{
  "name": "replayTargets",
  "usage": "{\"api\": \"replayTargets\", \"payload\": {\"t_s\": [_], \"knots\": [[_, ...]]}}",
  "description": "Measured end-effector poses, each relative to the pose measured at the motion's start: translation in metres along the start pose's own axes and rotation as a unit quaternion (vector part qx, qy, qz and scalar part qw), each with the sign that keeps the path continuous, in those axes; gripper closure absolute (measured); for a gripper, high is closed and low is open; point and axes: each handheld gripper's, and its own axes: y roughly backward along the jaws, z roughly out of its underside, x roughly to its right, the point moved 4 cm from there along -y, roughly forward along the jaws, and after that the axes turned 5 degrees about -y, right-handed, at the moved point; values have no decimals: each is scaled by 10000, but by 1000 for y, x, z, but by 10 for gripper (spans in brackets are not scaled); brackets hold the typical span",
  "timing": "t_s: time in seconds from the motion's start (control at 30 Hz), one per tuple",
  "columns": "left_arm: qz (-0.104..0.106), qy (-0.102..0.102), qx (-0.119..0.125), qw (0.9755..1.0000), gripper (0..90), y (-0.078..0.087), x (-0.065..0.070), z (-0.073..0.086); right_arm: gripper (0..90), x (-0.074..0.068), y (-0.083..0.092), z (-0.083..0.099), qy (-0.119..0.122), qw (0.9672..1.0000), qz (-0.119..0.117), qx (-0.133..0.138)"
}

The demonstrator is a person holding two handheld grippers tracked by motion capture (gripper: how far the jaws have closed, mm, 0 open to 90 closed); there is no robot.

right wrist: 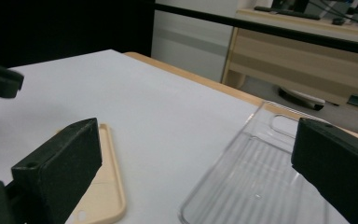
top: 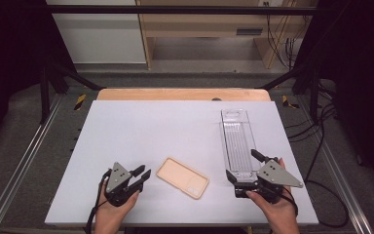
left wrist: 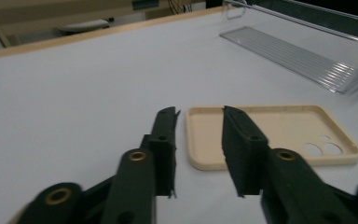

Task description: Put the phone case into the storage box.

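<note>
Phone case lies flat, hollow side up, on the table between both hands. Left tongs part-spread, empty, aimed at its near end. Right tongs spread wide, straddling the clear tray end, apparently to steady it.

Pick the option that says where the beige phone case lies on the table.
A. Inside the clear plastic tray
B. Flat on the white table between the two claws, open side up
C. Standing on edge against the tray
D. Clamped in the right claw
B: the phone case lies flat, hollow side up, on the table, between the left claw and the right claw, apart from the clear tray.
</note>
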Motion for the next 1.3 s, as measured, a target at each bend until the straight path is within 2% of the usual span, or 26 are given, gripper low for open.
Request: {"api": "replayTargets", "payload": {"t_s": [0.03, 0.07, 0.1, 0.13, 0.17, 0.2, 0.23, 0.27, 0.37, 0.4, 0.47, 0.57, 0.6, 0.63, 0.67, 0.7, 0.73, 0.77, 0.8, 0.83, 0.87, 0.9, 0.97, 1.23, 1.27, 1.3], "knots": [[-53, -9, 58, 10000, 537, 2, -3, 0, 20, -7, -6, -2, -21, 9999, -92, -94], [-72, -4, 104, 9999, 537, 4, -6, 1, 20, -7, -6, -2, -21, 9999, -92, -94], [-78, -13, 110, 9999, 490, 6, -8, 2, 21, -10, -9, -2, -22, 9998, -123, -121], [-67, 8, 99, 9999, 358, 7, -10, 4, 21, -17, -14, -2, -57, 9996, -215, -190], [-54, 22, 63, 10000, 358, 8, -11, 6, 21, -17, -14, -2, -57, 9996, -215, -190], [-102, 60, 192, 9997, 288, 12, -14, 10, 22, -23, -20, -1, -48, 9991, -320, -285], [-102, 60, 192, 9997, 247, 12, -14, 10, 23, -27, -22, 0, -51, 9987, -363, -349], [-91, 51, 250, 9996, 247, 13, -15, 12, 23, -27, -22, 0, -51, 9987, -363, -349], [-151, -66, 352, 9992, 134, 15, -18, 14, 25, -37, -31, 4, -107, 9971, -559, -502], [-113, 17, 350, 9993, 82, 15, -21, 16, 27, -44, -38, 9, -45, 9956, -657, -672], [-91, 100, 358, 9993, 71, 15, -22, 18, 30, -47, -41, 12, -37, 9946, -709, -763], [-112, 136, 379, 9991, 69, 16, -24, 19, 45, -56, -50, 22, -23, 9897, -916, -1098], [-107, 142, 438, 9989, 64, 17, -25, 19, 49, -60, -56, 29, -31, 9858, -1035, -1326], [-107, 142, 438, 9989, 63, 17, -25, 19, 49, -60, -56, 29, -31, 9858, -1035, -1326], [-76, 178, 473, 9987, 63, 18, -25, 19, 48, -65, -62, 37, -53, 9811, -1147, -1558], [-76, 178, 473, 9987, 63, 18, -25, 19, 48, -65, -62, 37, -53, 9811, -1147, -1558], [-59, 168, 478, 9987, 63, 18, -25, 18, 45, -69, -68, 45, -64, 9770, -1238, -1736], [-59, 168, 478, 9987, 62, 18, -25, 18, 45, -69, -68, 45, -64, 9770, -1238, -1736], [-40, 174, 496, 9986, 61, 18, -25, 18, 48, -72, -73, 51, -46, 9731, -1296, -1904], [-40, 174, 496, 9986, 61, 18, -25, 18, 48, -72, -73, 51, -46, 9731, -1296, -1904], [-9, 166, 505, 9986, 61, 17, -24, 18, 47, -73, -78, 56, -52, 9707, -1278, -2034], [-9, 166, 505, 9986, 61, 17, -24, 18, 47, -73, -78, 56, -52, 9707, -1278, -2034], [33, 131, 524, 9985, 60, 17, -22, 17, 47, -72, -84, 62, -19, 9677, -1252, -2186], [101, 75, 580, 9982, 59, 17, -19, 16, 49, -73, -94, 71, -5, 9625, -1305, -2377], [108, 59, 579, 9982, 59, 17, -18, 16, 49, -73, -95, 72, -10, 9606, -1332, -2438], [108, 59, 579, 9982, 59, 17, -18, 16, 49, -73, -95, 72, -10, 9606, -1332, -2438]]}}
